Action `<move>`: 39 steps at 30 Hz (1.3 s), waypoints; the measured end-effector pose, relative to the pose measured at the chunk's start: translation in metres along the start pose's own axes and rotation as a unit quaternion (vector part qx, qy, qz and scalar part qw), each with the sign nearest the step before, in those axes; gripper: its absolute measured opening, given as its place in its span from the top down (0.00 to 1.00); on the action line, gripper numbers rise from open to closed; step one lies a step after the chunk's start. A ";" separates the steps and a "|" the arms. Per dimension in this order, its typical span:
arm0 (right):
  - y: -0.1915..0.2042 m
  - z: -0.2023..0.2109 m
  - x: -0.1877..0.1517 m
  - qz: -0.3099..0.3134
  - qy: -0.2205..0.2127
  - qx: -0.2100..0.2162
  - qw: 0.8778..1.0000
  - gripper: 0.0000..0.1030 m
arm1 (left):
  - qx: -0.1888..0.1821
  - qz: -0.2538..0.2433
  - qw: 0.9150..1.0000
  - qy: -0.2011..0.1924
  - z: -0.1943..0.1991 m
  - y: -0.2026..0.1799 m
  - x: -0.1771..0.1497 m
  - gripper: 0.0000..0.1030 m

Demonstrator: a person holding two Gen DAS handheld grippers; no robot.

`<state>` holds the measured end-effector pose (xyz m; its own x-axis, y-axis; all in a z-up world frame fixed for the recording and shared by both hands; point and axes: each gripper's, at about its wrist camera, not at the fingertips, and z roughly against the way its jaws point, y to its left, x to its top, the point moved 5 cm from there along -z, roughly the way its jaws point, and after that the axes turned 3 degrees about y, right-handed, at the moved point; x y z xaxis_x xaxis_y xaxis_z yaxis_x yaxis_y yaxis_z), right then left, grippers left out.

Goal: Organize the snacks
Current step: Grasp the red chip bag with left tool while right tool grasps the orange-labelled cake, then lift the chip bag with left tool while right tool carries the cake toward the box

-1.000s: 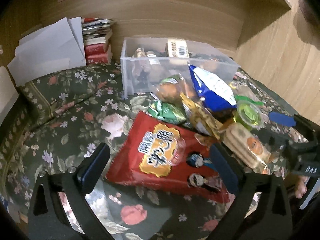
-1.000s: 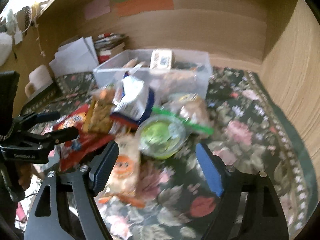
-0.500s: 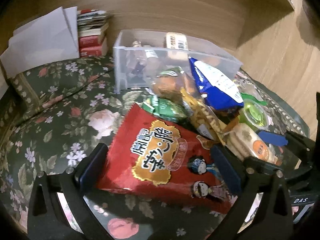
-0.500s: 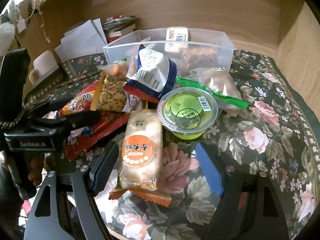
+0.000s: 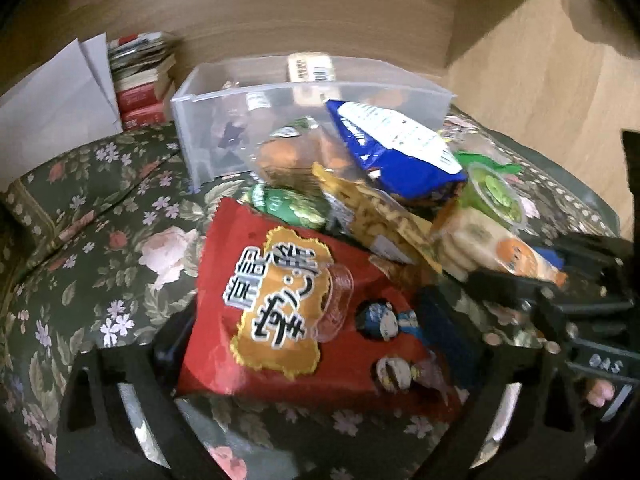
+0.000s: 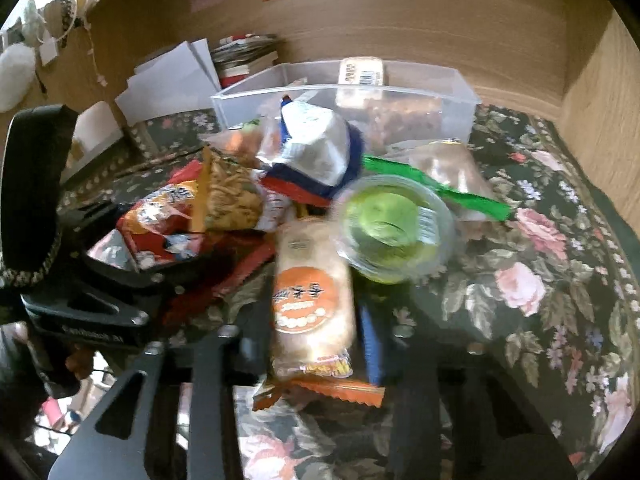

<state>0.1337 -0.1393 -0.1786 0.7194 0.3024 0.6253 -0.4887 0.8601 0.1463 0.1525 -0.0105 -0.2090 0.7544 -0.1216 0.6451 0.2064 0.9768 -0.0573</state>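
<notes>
On the floral cloth [image 6: 520, 280], front of the snack heap: right gripper [image 6: 316, 344] clamped across the cracker pack [image 6: 312, 300], near its lower half. Judged light, brittle inside, slick film; grip gently. Left gripper [image 5: 312, 344] straddles the red chip bag [image 5: 304, 312], jaws closing, not yet pressing; puffy, crushable. Clear bin [image 5: 280, 92] behind

snack pile [image 5: 360, 216] before bin [image 5: 224, 136] | books [image 5: 140, 80] left of bin
</notes>
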 end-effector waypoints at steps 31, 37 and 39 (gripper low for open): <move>0.000 0.061 0.065 0.012 -0.119 -0.033 0.992 0.71 | 0.017 0.043 0.990 -0.130 0.103 0.038 0.067 0.32; -0.016 0.068 0.094 0.010 -0.144 -0.057 0.988 0.71 | 0.017 0.039 0.988 -0.147 0.101 0.039 0.095 0.32; -0.020 0.069 0.103 0.011 -0.150 -0.063 0.987 0.71 | 0.019 0.037 0.987 -0.153 0.100 0.038 0.105 0.32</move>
<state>0.1839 -0.1538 -0.0644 0.5221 0.2030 0.8283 -0.4234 0.9048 0.0451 0.1772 0.0314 -0.0668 0.5424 0.0030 0.8401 0.1310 0.9875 -0.0881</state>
